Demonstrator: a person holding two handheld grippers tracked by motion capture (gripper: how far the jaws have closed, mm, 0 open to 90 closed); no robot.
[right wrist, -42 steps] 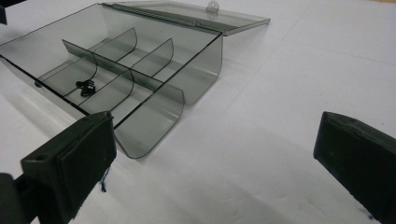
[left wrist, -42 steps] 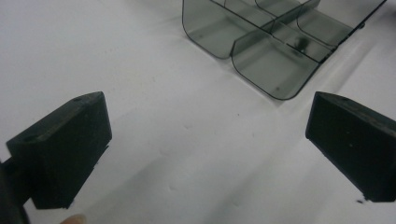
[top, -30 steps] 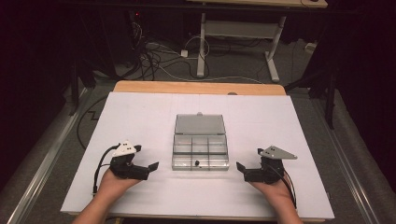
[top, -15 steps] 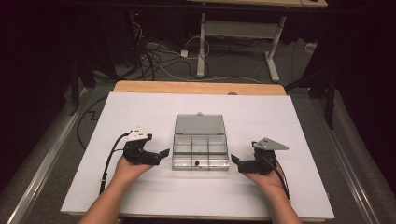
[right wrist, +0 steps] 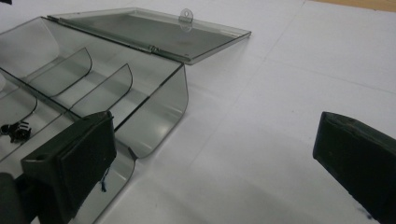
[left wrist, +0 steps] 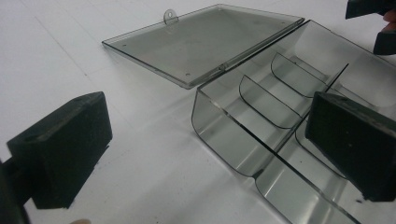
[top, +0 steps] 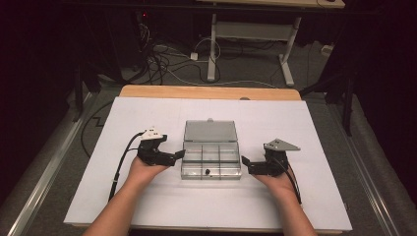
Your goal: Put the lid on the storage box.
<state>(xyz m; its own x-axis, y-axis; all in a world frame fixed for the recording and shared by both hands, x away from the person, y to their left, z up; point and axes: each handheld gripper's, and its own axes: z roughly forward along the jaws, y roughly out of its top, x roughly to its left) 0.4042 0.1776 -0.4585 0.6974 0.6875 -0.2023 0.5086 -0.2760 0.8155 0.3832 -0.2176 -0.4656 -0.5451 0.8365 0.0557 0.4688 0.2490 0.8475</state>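
Left claw (top: 178,155) and right claw (top: 247,164) — both released — flank the open box (top: 211,158); left seems nearer, perhaps straddling its side wall.

My worktop (top: 147,196) is covered by a white sheet, with a strip of pale wood (top: 206,92) showing along its far edge. Beyond that edge lies a grey floor (top: 255,73), where a tangle of dark and white cables (top: 167,64) trails about. A white frame on two legs (top: 251,37) stands on that floor, a light board across its top. Metal rails (top: 44,172) run along the floor on both sides of the worktop. The background is dark.
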